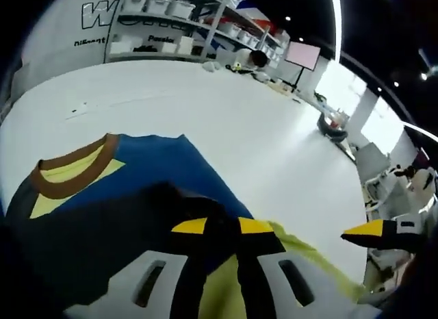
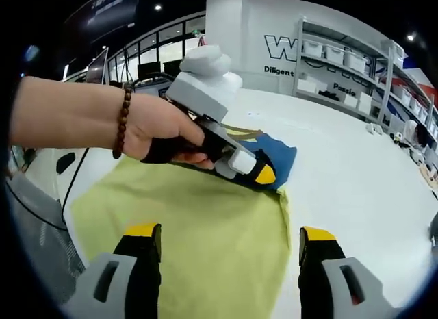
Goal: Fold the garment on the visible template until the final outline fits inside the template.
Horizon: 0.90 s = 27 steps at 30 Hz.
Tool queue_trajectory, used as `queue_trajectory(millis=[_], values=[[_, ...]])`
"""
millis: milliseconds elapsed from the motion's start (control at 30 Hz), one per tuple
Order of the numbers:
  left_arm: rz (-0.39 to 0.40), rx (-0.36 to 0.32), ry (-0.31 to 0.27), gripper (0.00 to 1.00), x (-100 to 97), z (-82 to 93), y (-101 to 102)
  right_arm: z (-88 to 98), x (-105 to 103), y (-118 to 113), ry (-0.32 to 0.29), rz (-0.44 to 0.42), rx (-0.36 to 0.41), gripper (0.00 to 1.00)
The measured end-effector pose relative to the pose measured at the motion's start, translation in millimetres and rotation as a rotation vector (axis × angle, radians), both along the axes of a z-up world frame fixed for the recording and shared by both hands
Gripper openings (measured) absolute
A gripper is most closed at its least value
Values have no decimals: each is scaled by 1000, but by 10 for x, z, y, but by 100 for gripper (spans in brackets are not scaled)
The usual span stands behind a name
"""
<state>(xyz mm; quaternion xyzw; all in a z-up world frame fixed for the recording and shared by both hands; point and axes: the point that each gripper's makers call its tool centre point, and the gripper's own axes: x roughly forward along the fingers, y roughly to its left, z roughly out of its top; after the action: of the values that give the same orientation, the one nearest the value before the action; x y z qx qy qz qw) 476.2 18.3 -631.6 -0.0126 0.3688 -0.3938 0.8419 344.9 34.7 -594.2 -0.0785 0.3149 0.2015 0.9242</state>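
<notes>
Centrally, the left gripper (image 1: pixel 222 226) has its yellow-tipped jaws closed on a dark fold of the blue garment (image 1: pixel 147 172), whose brown collar (image 1: pixel 72 170) lies ahead and to its left. The right gripper (image 2: pixel 231 238) stands with jaws wide apart above the yellow-green template (image 2: pixel 205 230). A hand (image 2: pixel 154 131) grasps the left gripper on the white table (image 2: pixel 356 168).
</notes>
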Motion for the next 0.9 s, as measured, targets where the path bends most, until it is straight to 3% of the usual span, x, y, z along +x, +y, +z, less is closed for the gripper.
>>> queue_trajectory(millis=[300, 400, 533, 700, 800, 833, 900], values=[[-42, -67, 7, 21, -28, 69, -102, -8, 4, 9, 4, 2, 1, 81], [-69, -162, -19, 21, -67, 239, -207, -10, 5, 3, 4, 1, 0, 81], [-38, -207, -55, 31, -66, 440, -167, -1, 7, 3, 0, -1, 10, 82], [-6, -197, -107, 35, -25, 581, 49, -11, 1, -3, 1, 3, 2, 82], [17, -216, -108, 35, -12, 643, 169, -4, 5, -10, -2, 0, 1, 82], [22, -180, -114, 36, -20, 644, 241, -1, 6, -10, -4, -2, 5, 82], [0, -39, -192, 39, 0, 608, 415, 13, 13, -10, -12, -4, 12, 81]])
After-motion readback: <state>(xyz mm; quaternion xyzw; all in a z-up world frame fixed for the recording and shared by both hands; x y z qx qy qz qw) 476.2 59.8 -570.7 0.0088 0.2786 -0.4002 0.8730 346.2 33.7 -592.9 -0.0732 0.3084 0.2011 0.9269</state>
